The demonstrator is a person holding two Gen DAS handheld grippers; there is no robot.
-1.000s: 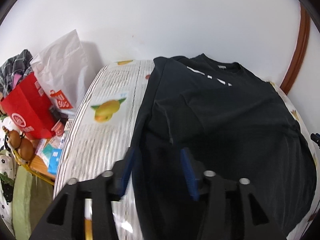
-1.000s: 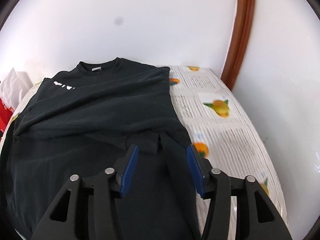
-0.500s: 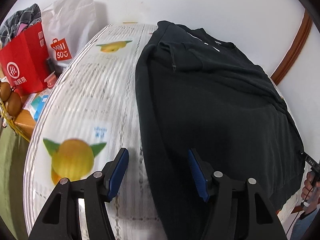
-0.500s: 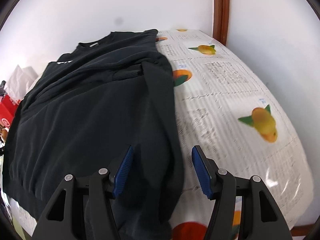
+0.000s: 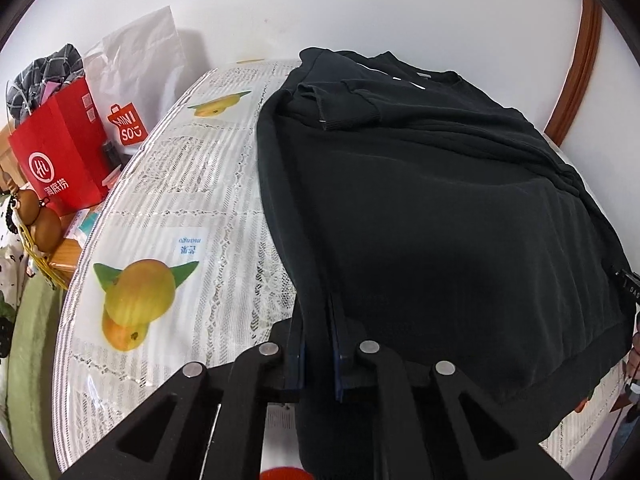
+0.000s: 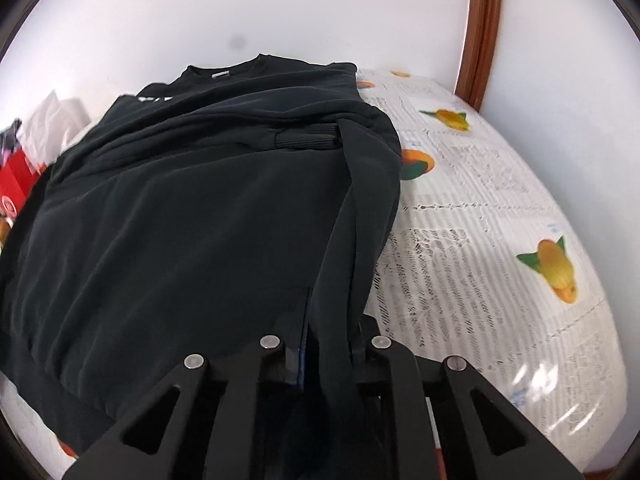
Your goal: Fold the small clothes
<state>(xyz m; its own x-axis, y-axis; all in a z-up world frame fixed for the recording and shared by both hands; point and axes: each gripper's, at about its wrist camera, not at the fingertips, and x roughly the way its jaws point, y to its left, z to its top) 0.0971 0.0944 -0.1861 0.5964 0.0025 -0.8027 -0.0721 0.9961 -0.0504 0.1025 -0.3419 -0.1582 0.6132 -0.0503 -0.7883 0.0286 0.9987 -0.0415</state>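
Left wrist view: a black sweatshirt [image 5: 440, 208] lies spread on a table covered with a fruit-printed cloth [image 5: 192, 208], its neckline toward the far wall and both sleeves folded inward across the chest; the left sleeve's ribbed cuff [image 5: 352, 114] rests near the collar. Only this view shows clearly the clutter beyond the table's left edge: a red paper bag [image 5: 60, 160], a white MINISO bag [image 5: 136, 80] behind it, and a checked cloth [image 5: 44, 76] on top of the red bag; at the extreme right edge a sliver of a person's hand is partly visible, too small to describe.

Right wrist view: the same sweatshirt [image 6: 192, 216] seen from its other side; only here the right sleeve's cuff [image 6: 306, 140] appears, lying flat just inside the folded right edge, and a brown wooden frame [image 6: 482, 28] runs up the wall at the table's far right corner.

Pose: the left gripper [image 5: 318, 344] sits low at the near left side edge of the garment, jaws drawn narrow and pinching that folded edge between the blue pads; the right gripper [image 6: 328, 346] mirrors it at the near right side edge, jaws likewise closed onto a fold of black fabric; both point toward the collar.
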